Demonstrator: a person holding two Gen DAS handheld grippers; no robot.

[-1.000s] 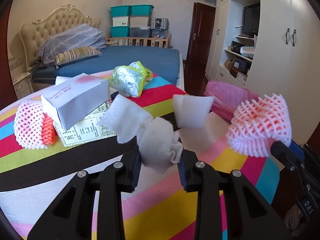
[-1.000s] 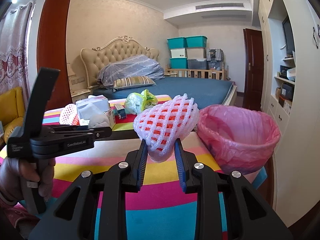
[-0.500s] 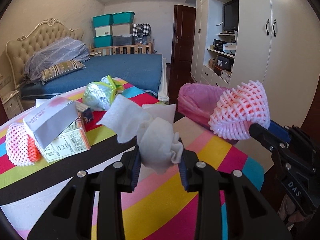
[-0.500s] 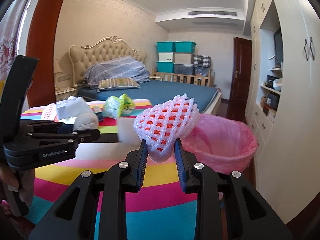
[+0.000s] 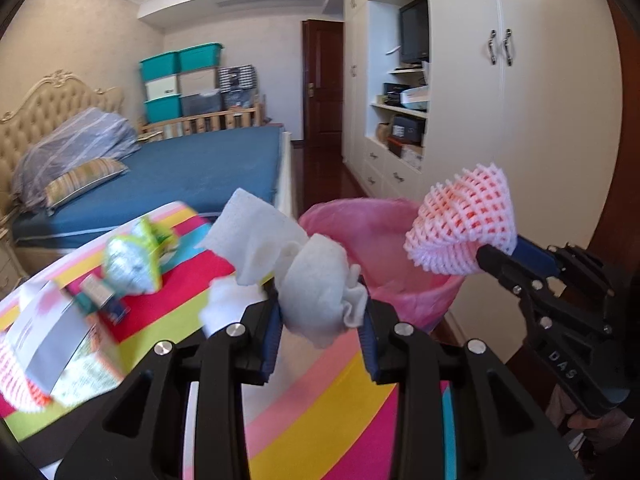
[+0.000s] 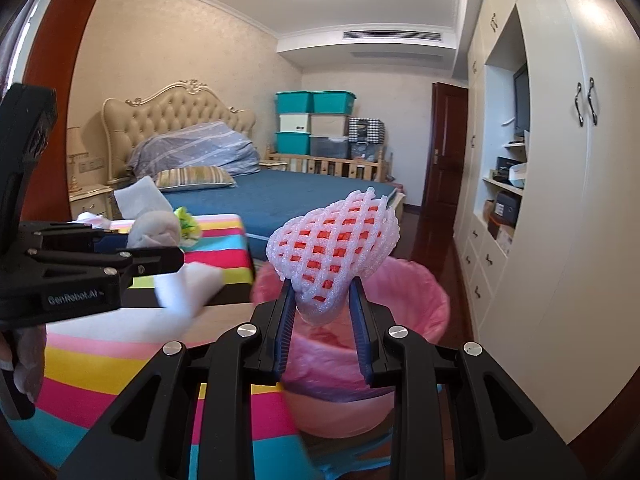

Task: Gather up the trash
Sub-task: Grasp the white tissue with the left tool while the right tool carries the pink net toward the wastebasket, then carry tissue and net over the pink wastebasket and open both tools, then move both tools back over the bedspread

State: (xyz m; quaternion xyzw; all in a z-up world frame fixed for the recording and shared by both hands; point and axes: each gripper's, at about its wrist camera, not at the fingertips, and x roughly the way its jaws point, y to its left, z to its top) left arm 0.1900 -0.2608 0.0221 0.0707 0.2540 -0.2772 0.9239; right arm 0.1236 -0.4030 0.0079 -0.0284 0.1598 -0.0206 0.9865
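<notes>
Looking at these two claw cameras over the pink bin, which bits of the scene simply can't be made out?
- Inside of the pink bin: in the right wrist view the foam fruit net and right claw cover most of it.
- Boxes on the striped table: left wrist view, blurred; print unreadable.
- Second foam net: left wrist view, cut off by the edge.
- Crumpled tissue: in the left wrist view it hides the table behind it.

It was a home bedroom: a bed with a tufted headboard, pillows, stacked storage bins, white wardrobes and a wooden door.
</notes>
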